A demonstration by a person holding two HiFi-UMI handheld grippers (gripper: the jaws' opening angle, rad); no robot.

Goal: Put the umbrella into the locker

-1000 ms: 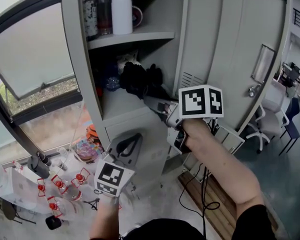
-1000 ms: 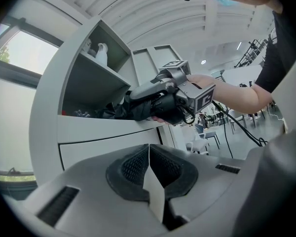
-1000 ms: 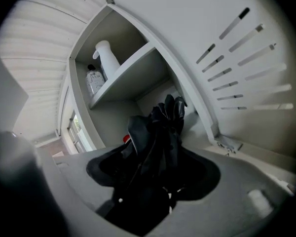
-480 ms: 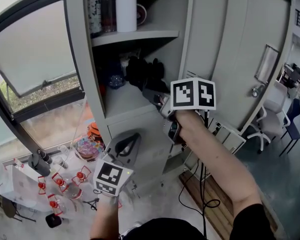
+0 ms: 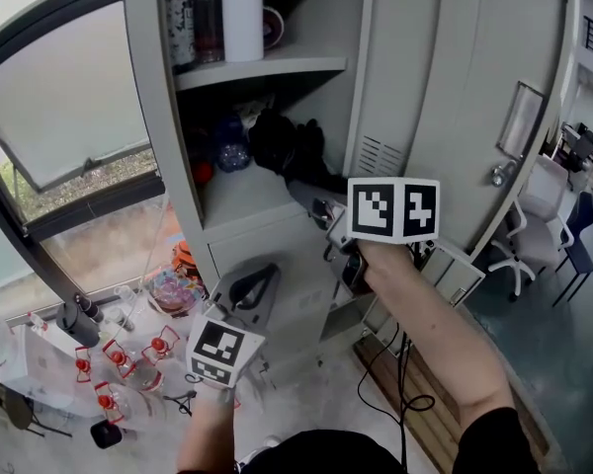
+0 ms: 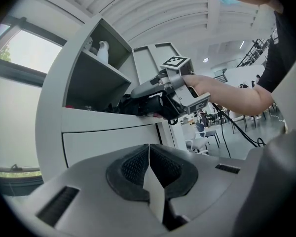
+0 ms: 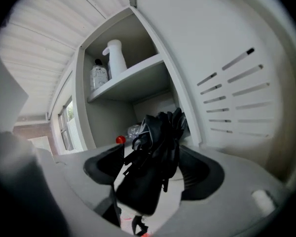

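Observation:
The folded black umbrella (image 5: 282,151) lies on the middle shelf (image 5: 232,200) of the open grey locker, its near end pointing out at me. My right gripper (image 5: 314,203) is level at the shelf's front edge. In the right gripper view the umbrella (image 7: 155,157) is between the jaws of the right gripper (image 7: 150,149), which are opening; a light gap shows beside the left pad. My left gripper (image 5: 249,282) hangs lower, in front of the closed compartment below. In the left gripper view the left gripper (image 6: 149,149) is shut on nothing.
A white bottle (image 5: 242,13) and clear bottles (image 5: 193,18) stand on the upper shelf. A blue object (image 5: 229,153) sits deep on the middle shelf. The locker door (image 5: 494,117) stands open at right. A low table with small red items (image 5: 128,363) is lower left, an office chair (image 5: 534,245) at right.
The right gripper rolled a little and drew slightly back toward the right, while the umbrella stayed on the shelf. The left gripper has not moved.

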